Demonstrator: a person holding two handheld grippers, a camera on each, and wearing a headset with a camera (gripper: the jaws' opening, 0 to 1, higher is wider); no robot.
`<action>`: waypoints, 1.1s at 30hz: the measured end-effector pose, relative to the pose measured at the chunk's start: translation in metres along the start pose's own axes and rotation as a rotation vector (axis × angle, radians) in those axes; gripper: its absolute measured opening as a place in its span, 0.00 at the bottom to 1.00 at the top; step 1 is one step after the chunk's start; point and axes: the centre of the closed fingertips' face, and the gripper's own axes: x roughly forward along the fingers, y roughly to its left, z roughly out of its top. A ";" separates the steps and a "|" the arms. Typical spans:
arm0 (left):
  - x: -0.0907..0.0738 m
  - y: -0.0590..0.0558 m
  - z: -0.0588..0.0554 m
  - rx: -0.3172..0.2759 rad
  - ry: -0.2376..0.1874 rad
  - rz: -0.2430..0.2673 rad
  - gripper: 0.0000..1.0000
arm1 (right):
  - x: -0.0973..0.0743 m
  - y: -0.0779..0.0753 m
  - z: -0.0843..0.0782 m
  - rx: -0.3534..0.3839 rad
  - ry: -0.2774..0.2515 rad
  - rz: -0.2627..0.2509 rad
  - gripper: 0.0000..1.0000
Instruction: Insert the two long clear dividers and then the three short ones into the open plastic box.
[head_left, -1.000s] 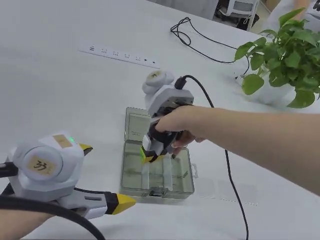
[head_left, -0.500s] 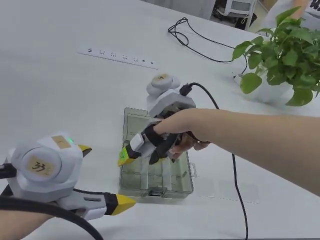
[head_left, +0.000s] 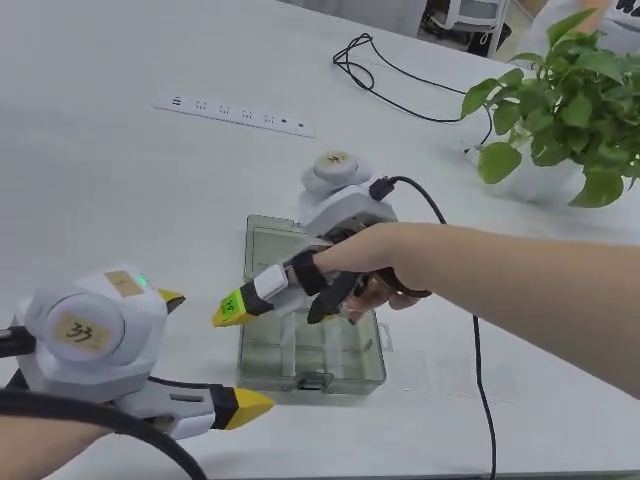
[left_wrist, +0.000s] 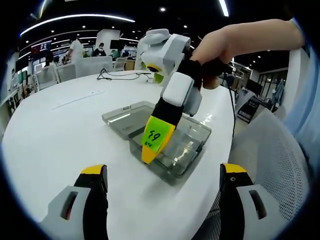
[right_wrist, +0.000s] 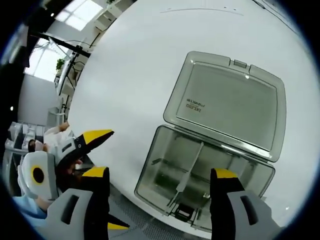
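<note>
The clear plastic box (head_left: 364, 376) lies open on the white table, its lid (head_left: 268, 250) flat behind it. Two long clear dividers (head_left: 289, 352) stand inside, running front to back; they also show in the box (right_wrist: 165, 150) in the right gripper view. My right gripper (right_wrist: 160, 173) hovers just above the box, open and holding nothing, its yellow tip (head_left: 230, 308) pointing left past the box's left edge. My left gripper (head_left: 210, 350) waits open near the table's front left, clear of the box (left_wrist: 195, 145). Faint clear pieces (head_left: 450, 382) lie flat to the right of the box.
A white power strip (head_left: 235, 112) lies at the back. A potted plant (head_left: 560, 110) stands at the far right, with black cables (head_left: 400, 80) beside it. The right gripper's cable (head_left: 480, 380) trails down past the box's right side.
My right gripper has come up out of the box and swung left, now pointing past its left edge. The left gripper has stayed put.
</note>
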 end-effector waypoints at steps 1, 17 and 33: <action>0.000 0.000 0.000 -0.001 0.000 0.000 0.95 | 0.000 0.001 0.002 -0.001 -0.012 0.010 0.84; -0.004 0.004 0.002 0.005 0.003 0.013 0.95 | -0.046 0.024 0.023 0.017 -0.224 0.222 0.86; -0.002 0.003 0.007 0.013 0.005 0.015 0.95 | -0.093 -0.002 0.011 -0.142 -0.508 0.154 0.96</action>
